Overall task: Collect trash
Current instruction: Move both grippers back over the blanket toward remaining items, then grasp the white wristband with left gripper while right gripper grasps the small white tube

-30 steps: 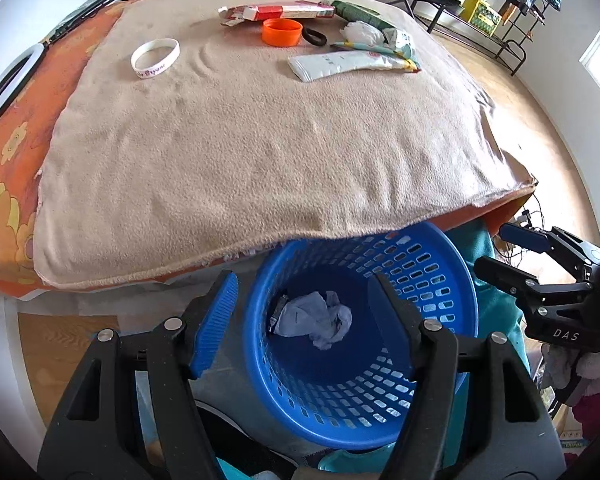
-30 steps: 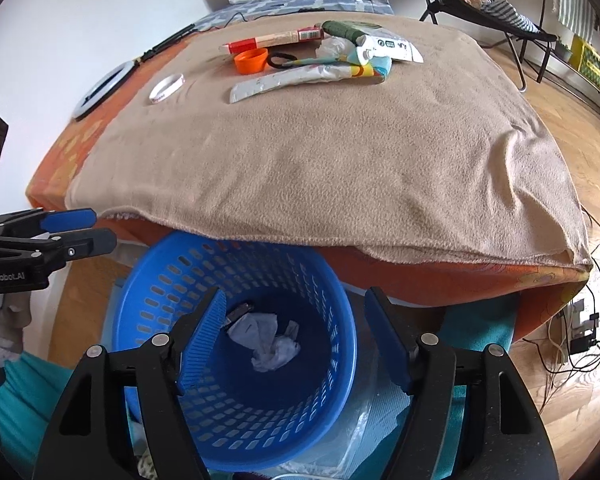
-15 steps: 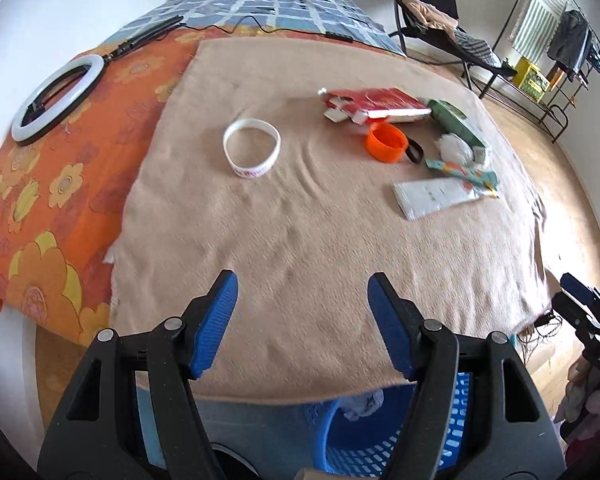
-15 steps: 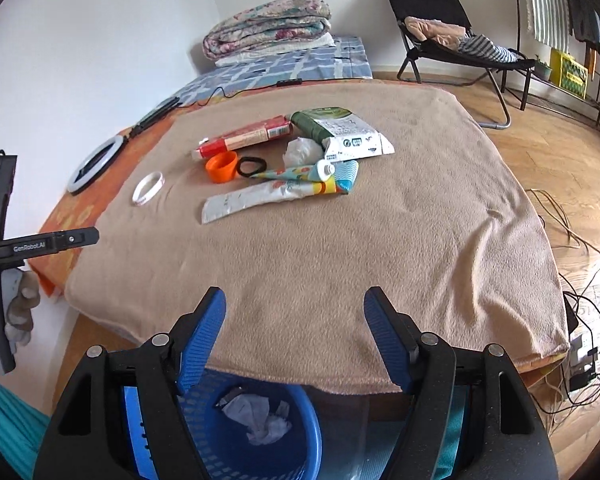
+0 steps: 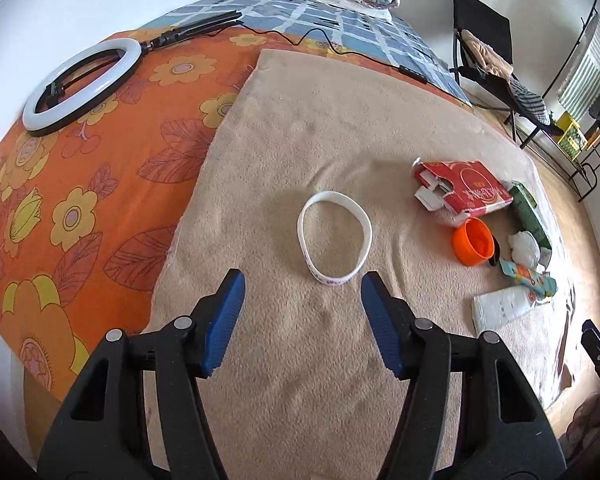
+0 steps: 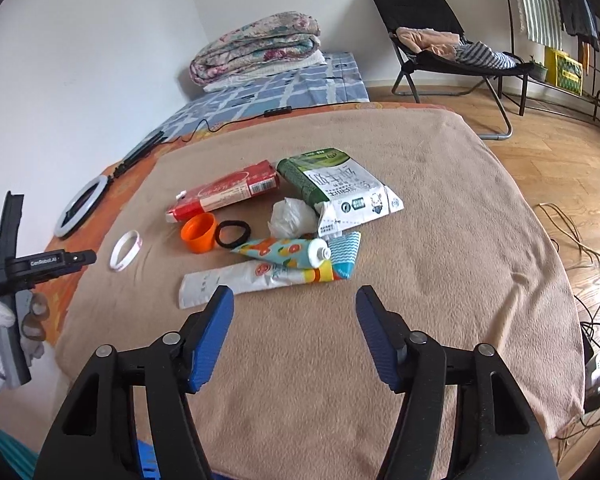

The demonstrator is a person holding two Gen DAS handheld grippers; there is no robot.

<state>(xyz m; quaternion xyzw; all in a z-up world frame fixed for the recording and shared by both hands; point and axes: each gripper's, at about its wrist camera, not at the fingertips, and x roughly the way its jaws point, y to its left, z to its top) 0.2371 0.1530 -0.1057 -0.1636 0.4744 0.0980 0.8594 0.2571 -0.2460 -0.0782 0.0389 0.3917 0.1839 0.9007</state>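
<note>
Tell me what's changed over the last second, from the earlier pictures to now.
Both grippers rose from over the blue basket and swung onto the bed. The left gripper now faces the white wristband; the right gripper faces the long white tube. Both stayed open and empty, and the trash on the blanket hasn't moved.

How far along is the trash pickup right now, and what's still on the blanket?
Nothing visibly done here: only a sliver of the blue basket shows. Both grippers, left and right, are open and empty. Left: white wristband, red box, orange cap, crumpled tissue, green carton, tube, white wrapper.
</note>
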